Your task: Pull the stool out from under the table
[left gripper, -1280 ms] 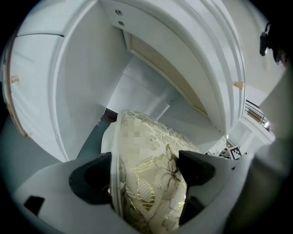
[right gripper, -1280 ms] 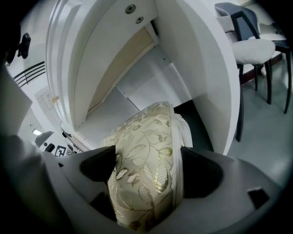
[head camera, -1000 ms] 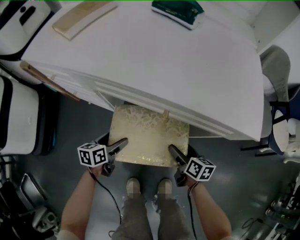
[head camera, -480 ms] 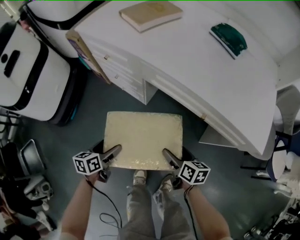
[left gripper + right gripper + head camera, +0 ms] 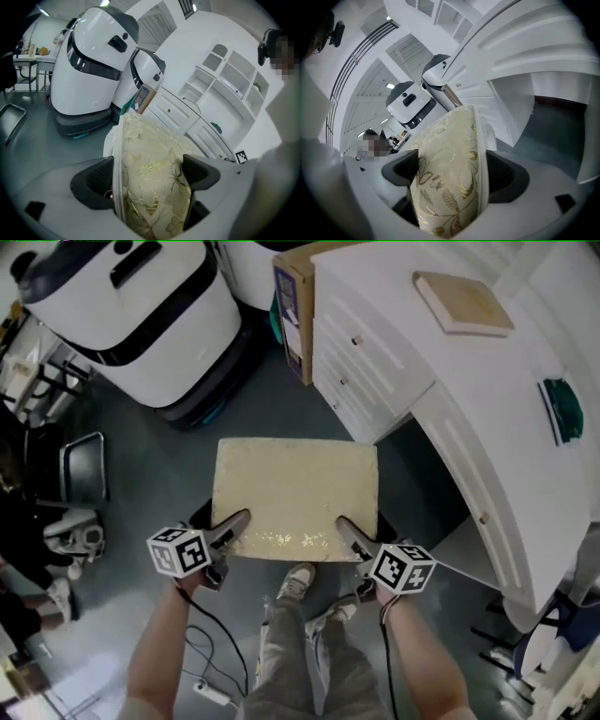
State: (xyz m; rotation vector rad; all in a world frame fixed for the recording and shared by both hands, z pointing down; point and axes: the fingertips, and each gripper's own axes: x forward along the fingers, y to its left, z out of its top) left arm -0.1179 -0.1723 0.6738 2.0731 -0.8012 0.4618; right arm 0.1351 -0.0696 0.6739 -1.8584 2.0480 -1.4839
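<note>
The fingers [image 5: 202, 172] of the left gripper [image 5: 232, 525] are pinching the soft cream seat of the stool [image 5: 295, 495] at its near left corner, and the puffy cloth is filling the gap between them. The right gripper [image 5: 345, 527] is doing the same at the near right corner, with its jaws squeezing the gold-patterned cushion. The stool is sitting out in the open over the grey floor [image 5: 178, 451], clear of the white table [image 5: 487, 418], so the pull looks about done. Its legs are hiding under the seat, so I cannot tell if they are touching the floor. Things could go wrong from here. The grippers are only holding soft cushion at the edge, so it could slip out or the cover could tear if they are tugging hard. The person's shoes [image 5: 298, 579] are standing just behind the stool, so more pulling could bump it into them. A cable [image 5: 214, 638] is trailing by the feet and could trip the person stepping back.
</note>
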